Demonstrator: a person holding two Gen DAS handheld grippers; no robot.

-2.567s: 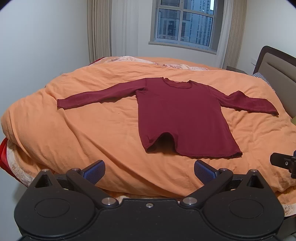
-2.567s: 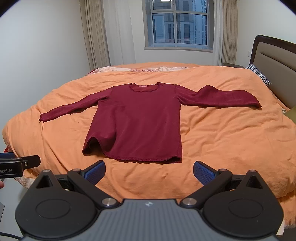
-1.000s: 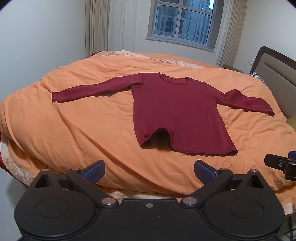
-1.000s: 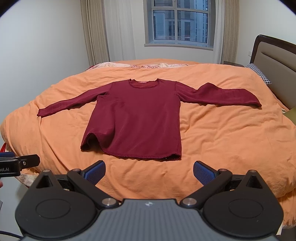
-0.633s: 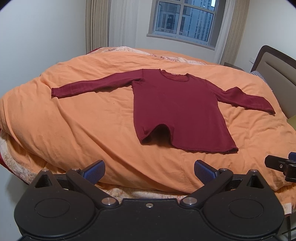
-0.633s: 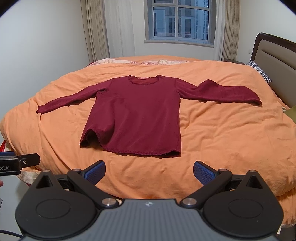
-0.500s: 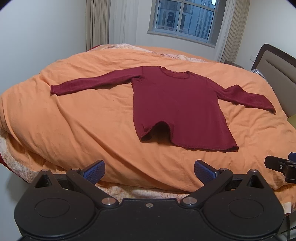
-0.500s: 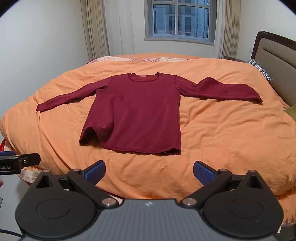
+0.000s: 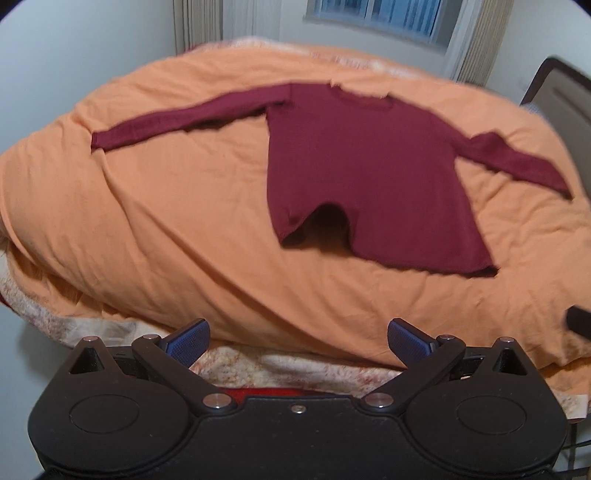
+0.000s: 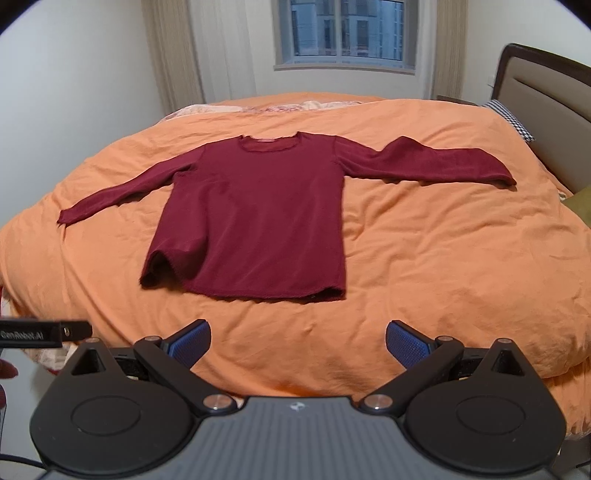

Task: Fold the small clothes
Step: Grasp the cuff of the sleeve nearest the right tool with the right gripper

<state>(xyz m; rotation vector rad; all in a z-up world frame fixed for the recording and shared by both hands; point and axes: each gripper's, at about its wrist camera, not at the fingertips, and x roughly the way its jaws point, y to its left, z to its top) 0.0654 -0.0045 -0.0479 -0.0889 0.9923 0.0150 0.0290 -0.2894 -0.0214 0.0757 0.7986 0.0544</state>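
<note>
- The left gripper (image 9: 298, 341) is closest in its own view; its two blue fingers (image 9: 188, 341) are spread wide apart with nothing between them; it hangs just off the near edge of the bed.
- The right gripper (image 10: 297, 341) looks the same in its view; its blue fingers (image 10: 406, 345) are wide apart and hold nothing; the tip of the left gripper pokes in at the left edge of this view.
- The orange blanket (image 10: 443, 251) covers the bed; it is puffy and wrinkled; a pale flowery sheet (image 9: 288, 369) peeks out under its near edge.
- The dark red shirt (image 10: 258, 218) lies flat on the blanket, in the middle of the bed, apart from both grippers; its bottom edge faces the grippers and its neck points to the window; both long sleeves are stretched out to the sides; the bottom left corner is lifted up a bit, so you can see inside.
- A checked pillow (image 10: 511, 118) sits by the headboard (image 10: 546, 110) on the right.
- Far back are the window (image 10: 345, 33) and curtains (image 10: 171, 51).
</note>
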